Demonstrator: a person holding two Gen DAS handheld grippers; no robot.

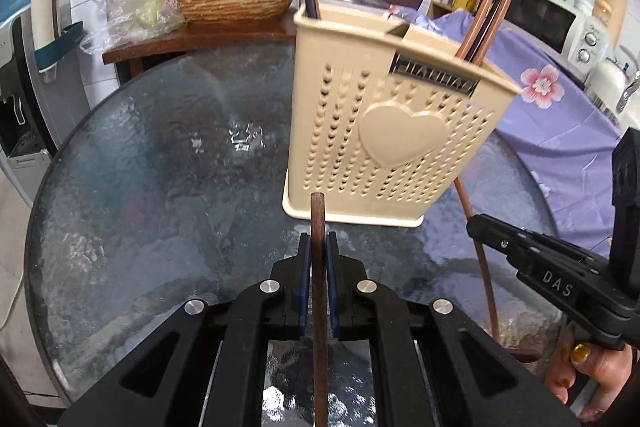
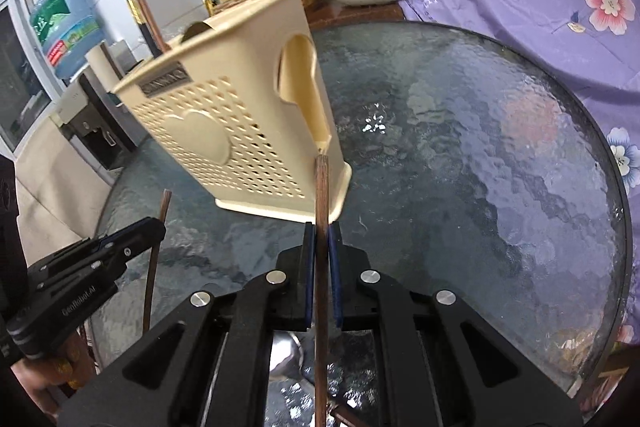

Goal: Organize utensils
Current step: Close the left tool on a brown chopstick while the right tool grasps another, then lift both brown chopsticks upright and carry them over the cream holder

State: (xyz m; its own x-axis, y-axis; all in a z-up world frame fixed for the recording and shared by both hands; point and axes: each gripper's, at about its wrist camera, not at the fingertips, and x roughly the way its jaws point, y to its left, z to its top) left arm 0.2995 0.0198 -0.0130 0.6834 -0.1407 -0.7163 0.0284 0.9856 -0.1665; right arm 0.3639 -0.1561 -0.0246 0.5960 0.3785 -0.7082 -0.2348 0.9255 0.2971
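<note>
Wooden chopstick, left: a dark brown stick (image 1: 319, 259) stands clamped between the blue pads (image 1: 305, 283) of the left tool (image 1: 319, 247), which is closed right down on it; the stick's end pokes up just in front of the holder's base.
Wooden chopstick, right: a second stick (image 2: 321, 211) is pinched the same way in the right tool (image 2: 321, 239), closed tight, its tip near the lower corner of the holder.
Holder: a beige plastic caddy (image 1: 384, 131) with a raised heart and rows of small holes stands on the round textured-glass tabletop (image 1: 160, 147); more chopsticks (image 1: 486, 19) already lean out of its top compartments.
Spoon: a metal spoon bowl (image 2: 286, 355) shows under the right tool, low in the right wrist view; what it rests on I cannot tell.
Weight: each stick is probably very light, so the grip needs little force.
Stiffness: rigid and slim, unlikely to bend, though a long stick can pivot between flat pads if bumped.
Surface: smooth lacquered-looking wood, likely a bit slippery against the pads.
Where to hold: each tool appears to grip well back from the near tip, leaving a short length free in front; the far part runs out of sight under each tool.
Risk: the caddy looks light too, and a stick nudging its rim could tip or slide it on the glass.
</note>
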